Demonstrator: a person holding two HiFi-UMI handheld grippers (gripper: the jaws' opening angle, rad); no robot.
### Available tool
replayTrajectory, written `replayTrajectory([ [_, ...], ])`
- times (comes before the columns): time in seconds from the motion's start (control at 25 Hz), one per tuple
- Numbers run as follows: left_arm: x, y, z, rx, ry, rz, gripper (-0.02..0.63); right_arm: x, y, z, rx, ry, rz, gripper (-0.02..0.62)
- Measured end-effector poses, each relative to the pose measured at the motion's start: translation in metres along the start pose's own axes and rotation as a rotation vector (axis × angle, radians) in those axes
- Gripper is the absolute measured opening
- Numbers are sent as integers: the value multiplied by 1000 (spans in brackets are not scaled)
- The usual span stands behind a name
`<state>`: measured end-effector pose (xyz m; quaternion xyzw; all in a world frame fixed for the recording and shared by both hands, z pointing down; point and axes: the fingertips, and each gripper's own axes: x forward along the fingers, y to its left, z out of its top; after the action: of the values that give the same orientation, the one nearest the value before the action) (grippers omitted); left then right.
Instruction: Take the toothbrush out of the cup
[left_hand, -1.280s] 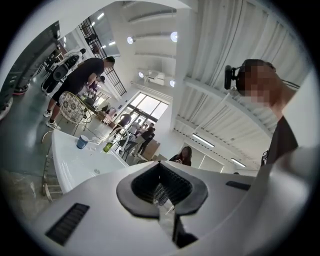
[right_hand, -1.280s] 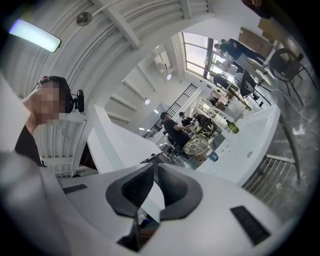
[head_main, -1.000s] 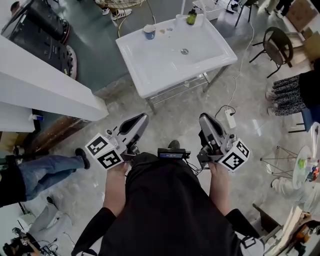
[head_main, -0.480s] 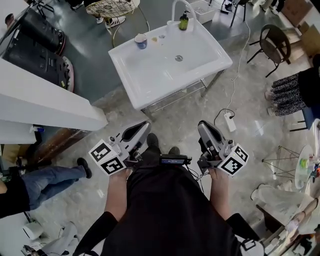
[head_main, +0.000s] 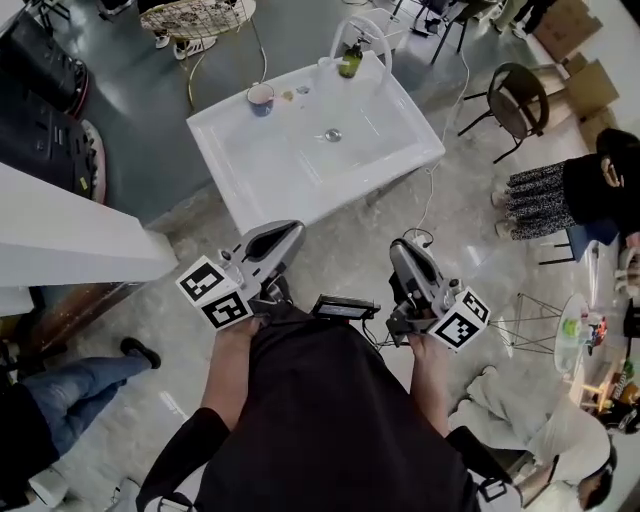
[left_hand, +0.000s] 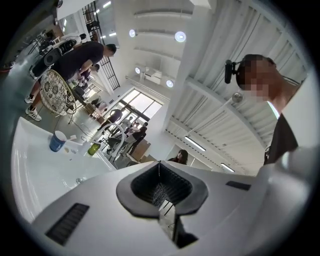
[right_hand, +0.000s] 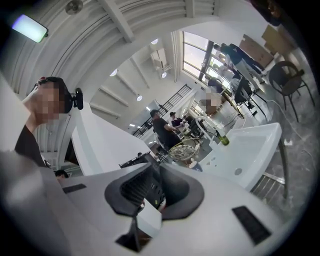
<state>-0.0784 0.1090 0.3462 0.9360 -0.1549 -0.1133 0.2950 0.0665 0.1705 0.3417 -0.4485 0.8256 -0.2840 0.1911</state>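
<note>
Close to the person's body, the left gripper (head_main: 285, 232) has its jaws pressed together on nothing, while the right gripper (head_main: 405, 250) holds its 2 jaws slightly apart and empty. Farther off, well apart from both, stands the white rectangular ceramic sink (head_main: 300, 160). The small blue cup (head_main: 260, 97) sits on its far left rim; the toothbrush is too small to make out.

Lab hall: freestanding sink (head_main: 290, 172), chair (head_main: 516, 98)
</note>
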Motion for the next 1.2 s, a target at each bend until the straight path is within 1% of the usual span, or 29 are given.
replayTrajectory([
  [0.2,1,50,34,25,-20,8,9,60,-1,16,-49,16,-4,35],
  [0.36,-10,85,49,31,-24,16,9,98,-9,9,-63,62,-33,35],
  [0.48,-29,114,60,32,-56,56,8,132,-11,-4,-65,128,-28,34],
  [0.52,-34,121,63,21,-66,65,8,142,-9,-6,-64,145,-30,35],
  [0.6,-34,128,62,-24,-78,58,8,150,-4,-5,-61,163,-47,34],
  [0.68,-26,126,59,-84,-91,30,8,149,-2,2,-60,172,-62,35],
  [0.8,-14,123,62,-200,-152,-23,8,147,-4,14,-69,181,-73,35],
  [0.84,-13,125,64,-226,-170,-33,8,150,-6,16,-69,184,-74,35],
  [1.04,-20,157,65,-255,-190,-1,9,182,-18,1,-61,226,-58,35],
  [1.2,-17,165,62,-255,-201,43,9,198,-38,-4,-32,263,-21,35],
])
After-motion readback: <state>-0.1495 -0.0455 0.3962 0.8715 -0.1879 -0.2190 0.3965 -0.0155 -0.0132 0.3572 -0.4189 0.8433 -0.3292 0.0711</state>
